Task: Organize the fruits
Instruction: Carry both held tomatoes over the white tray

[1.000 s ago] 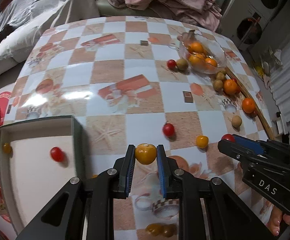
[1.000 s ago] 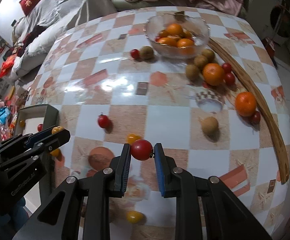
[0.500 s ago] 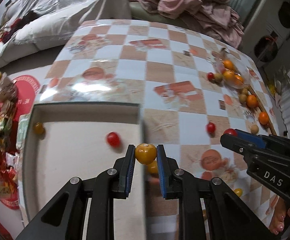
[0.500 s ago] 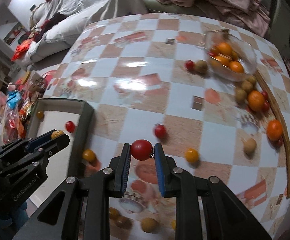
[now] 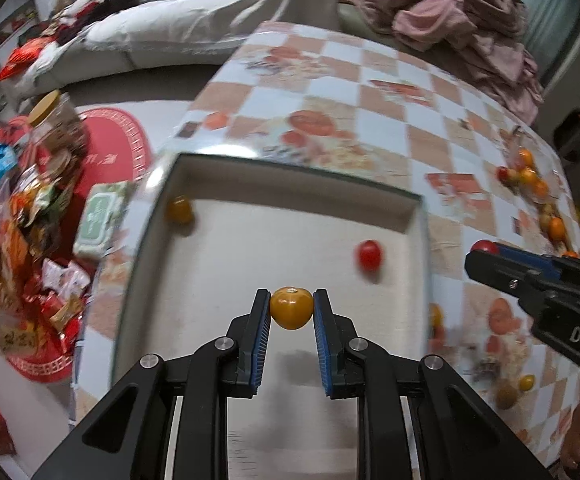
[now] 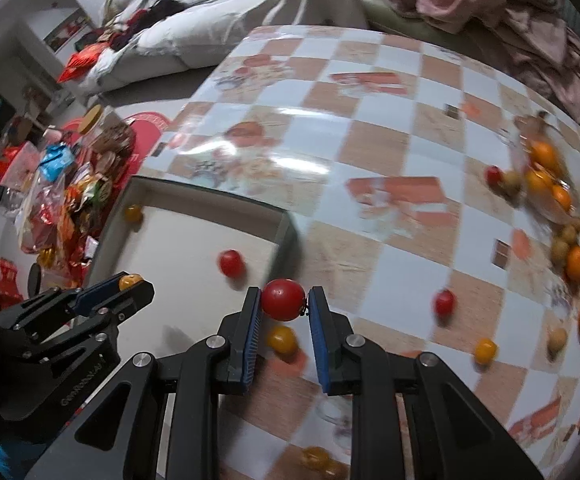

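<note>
My left gripper (image 5: pixel 291 308) is shut on a yellow tomato (image 5: pixel 291 309) and hangs over the inside of the white tray (image 5: pixel 290 172). One red tomato (image 5: pixel 370 255) and one yellow tomato (image 5: pixel 179 209) lie in that tray. My right gripper (image 6: pixel 283 300) is shut on a red tomato (image 6: pixel 283 299), above the table just right of the tray's (image 6: pixel 209 196) right wall. The right gripper (image 5: pixel 486 250) shows at the right of the left wrist view; the left gripper (image 6: pixel 131 280) shows at the left of the right wrist view.
Loose yellow tomatoes (image 6: pixel 281 339) (image 6: pixel 485 350) and a red one (image 6: pixel 444 302) lie on the chequered table (image 6: pixel 370 140). A glass bowl (image 6: pixel 546 176) of oranges stands far right with more fruit below it. Snack packets (image 5: pixel 29 220) crowd the floor left of the table.
Both grippers have swept left across the table, each still holding its tomato. The left one went from beside the tray to over its inside; the right one reached the tray's right wall.
</note>
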